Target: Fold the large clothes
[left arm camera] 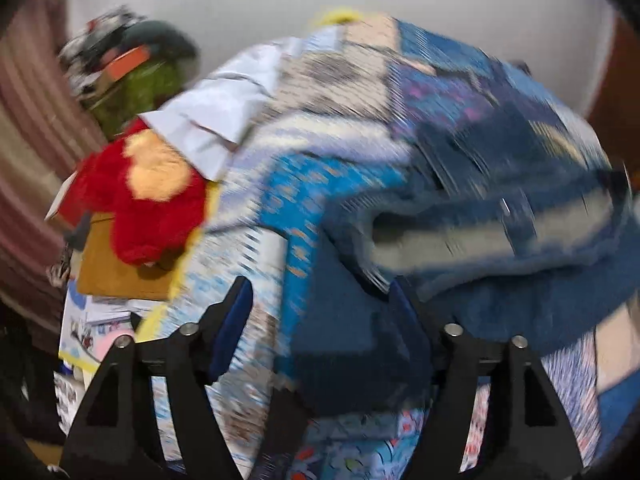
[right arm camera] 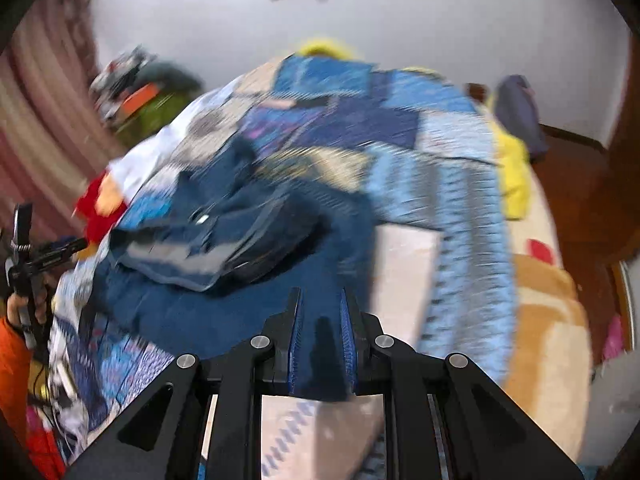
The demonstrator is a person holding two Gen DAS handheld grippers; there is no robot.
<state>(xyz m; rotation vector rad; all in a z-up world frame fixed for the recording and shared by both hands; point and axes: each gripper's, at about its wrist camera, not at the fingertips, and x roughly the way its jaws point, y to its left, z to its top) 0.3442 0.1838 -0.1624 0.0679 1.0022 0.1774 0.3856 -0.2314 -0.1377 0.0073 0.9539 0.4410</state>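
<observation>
A dark blue pair of jeans (right arm camera: pixel 224 240) lies bunched on a patchwork bedspread (right arm camera: pixel 400 120), waistband and pale lining up. Both views are blurred by motion. My right gripper (right arm camera: pixel 320 312) is shut on a flat edge of the dark blue cloth, which runs down between its blue pads. My left gripper (left arm camera: pixel 320 304) has its jaws wide apart over the near edge of the jeans (left arm camera: pixel 480 232); dark blue cloth (left arm camera: pixel 344 340) lies between them, not pinched. The left gripper also shows at the left edge of the right wrist view (right arm camera: pixel 24 256), held in a hand.
A red and orange plush toy (left arm camera: pixel 148 196), a white folded garment (left arm camera: pixel 216 120), cardboard and books sit at the bed's left side. A striped curtain (left arm camera: pixel 28 120) hangs left. A yellow blanket (right arm camera: pixel 512 176) and beige blanket (right arm camera: pixel 552 320) lie at the bed's right side.
</observation>
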